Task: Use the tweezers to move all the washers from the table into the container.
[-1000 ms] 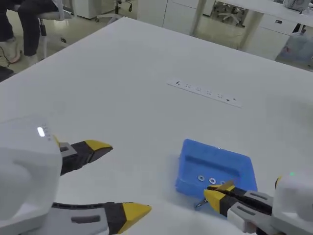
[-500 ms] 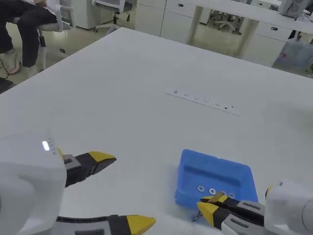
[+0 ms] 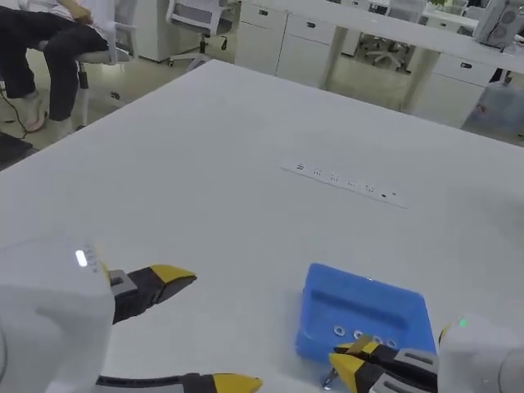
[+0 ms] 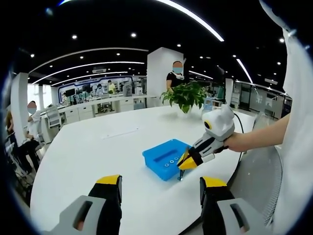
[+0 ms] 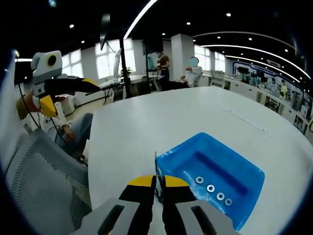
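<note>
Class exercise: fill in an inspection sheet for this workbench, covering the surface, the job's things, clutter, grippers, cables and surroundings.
surface: white table with a socket strip set into it.
job's things: blue container near the table's edge, four washers in a row inside; tweezers held by the right gripper.
clutter: nothing seen.
grippers: left gripper open, above the table; right gripper shut on the tweezers, beside the container.
cables: thin dark line behind the right gripper, probably a cable.
surroundings: office chairs, white desks, a potted plant, a seated person.
</note>
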